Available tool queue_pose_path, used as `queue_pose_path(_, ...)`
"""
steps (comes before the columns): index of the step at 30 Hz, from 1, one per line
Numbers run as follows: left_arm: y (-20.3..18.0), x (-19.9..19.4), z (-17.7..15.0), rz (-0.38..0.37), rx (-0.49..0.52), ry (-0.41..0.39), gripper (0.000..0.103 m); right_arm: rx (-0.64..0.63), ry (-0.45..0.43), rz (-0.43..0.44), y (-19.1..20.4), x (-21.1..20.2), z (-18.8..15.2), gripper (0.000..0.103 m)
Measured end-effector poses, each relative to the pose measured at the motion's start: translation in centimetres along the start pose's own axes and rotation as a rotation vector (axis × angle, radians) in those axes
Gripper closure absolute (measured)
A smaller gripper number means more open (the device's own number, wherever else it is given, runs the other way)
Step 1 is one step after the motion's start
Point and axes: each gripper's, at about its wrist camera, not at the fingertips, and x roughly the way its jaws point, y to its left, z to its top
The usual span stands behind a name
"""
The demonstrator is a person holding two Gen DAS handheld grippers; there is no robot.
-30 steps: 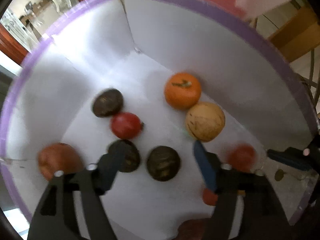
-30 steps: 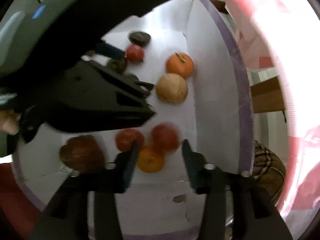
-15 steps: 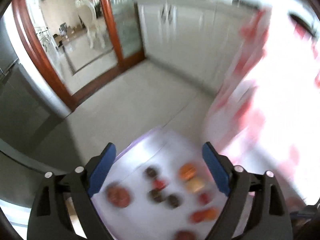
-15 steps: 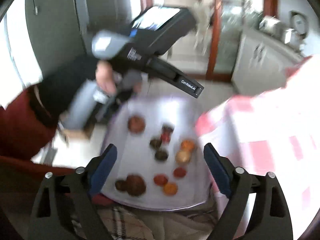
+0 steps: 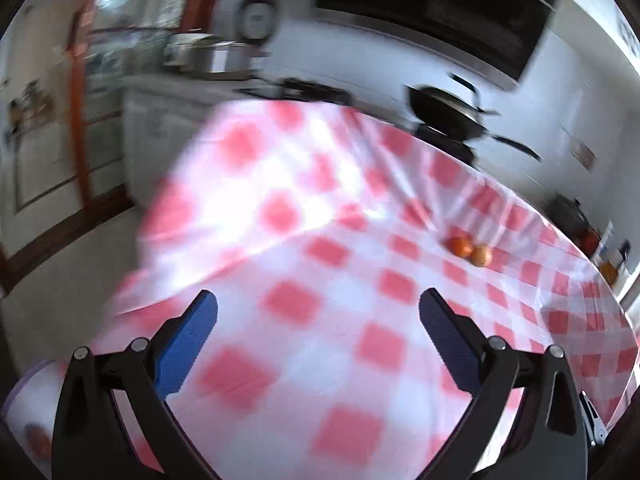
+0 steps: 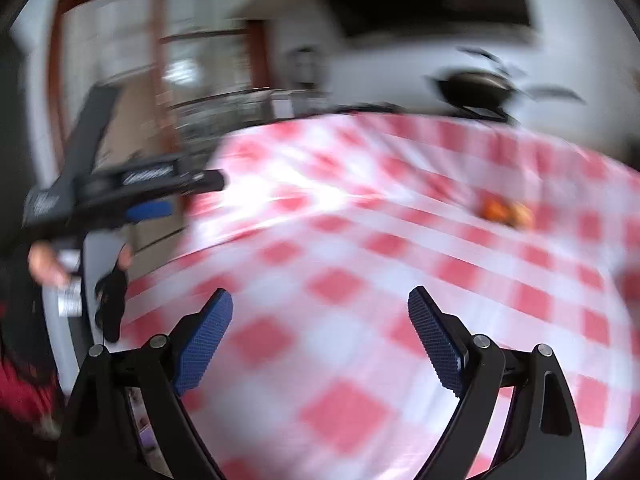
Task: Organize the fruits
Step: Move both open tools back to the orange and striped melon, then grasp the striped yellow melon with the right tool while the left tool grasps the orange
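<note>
Two small fruits, a red one (image 5: 460,246) and an orange one (image 5: 481,256), lie side by side far back on the red-and-white checked tablecloth (image 5: 320,240); the right wrist view shows them as a blur (image 6: 504,212). My left gripper (image 5: 318,295) hangs above the cloth's near part, its jaws opening with nothing between them. My right gripper (image 6: 320,293) is open and empty over the same cloth. The white, purple-rimmed box (image 5: 24,396) peeks in at the bottom left with one reddish fruit (image 5: 34,436). A hand (image 6: 44,264) holds the left tool.
Behind the table, a black wok (image 5: 444,114) sits on a stove and a steel pot (image 5: 208,54) on a counter. A dark pot (image 5: 572,216) stands off the table's right end. White cabinets (image 5: 132,128) and a wooden door frame (image 5: 78,120) are at left.
Both grippers rose out of the white fruit box, opened wide and swung up over the checked table. The boxed fruits have dropped out of view, and two fruits on the table now show.
</note>
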Motion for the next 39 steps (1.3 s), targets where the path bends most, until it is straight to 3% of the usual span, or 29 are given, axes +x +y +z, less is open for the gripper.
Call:
queue_pose_path(5, -8.4, 11.5, 0.1, -0.051, 0.061, 0.031, 0.002, 0.131, 0.019, -0.239, -9.8, 2.8, 0.1, 0.016)
queue_pose_path(9, -12.2, 18.4, -0.1, -0.063, 0.004, 0.062, 0.002, 0.203, 0.002, -0.301, -14.8, 4.4, 1.6, 0.016)
queue_pose_path(15, -16.4, 22.7, 0.0, -0.119, 0.007, 0.087, 0.002, 0.339, -0.029, -0.352, -18.7, 5.0, 1.3, 0.016)
queue_pose_path(19, -18.5, 25.2, 0.6, -0.162, 0.036, 0.100, 0.002, 0.316, 0.017, -0.394, -19.1, 5.8, 0.2, 0.016)
queue_pose_path(24, -18.0, 26.4, 0.9, -0.191, 0.060, 0.107, 0.002, 0.340, 0.038, -0.391, -19.5, 6.4, -0.3, 0.016)
queue_pose_path(27, -15.6, 26.4, 1.1, -0.179, -0.015, 0.100, 0.002, 0.372, 0.063, -0.377, -20.5, 7.6, 0.1, 0.016)
queue_pose_path(32, -12.8, 26.9, 1.5, -0.187, -0.153, 0.116, 0.002, 0.381, 0.114, -0.412, -23.3, 12.4, 2.7, 0.018)
queue_pose_path(34, -12.2, 27.0, 1.3, -0.195, -0.186, 0.123, 0.002, 0.383, 0.161, -0.411, -24.3, 14.9, 3.7, 0.024)
queue_pose_path(39, -11.2, 27.5, 1.3, -0.202, -0.239, 0.145, 0.002, 0.336, 0.277, -0.499, -26.0, 21.5, 6.4, 0.033)
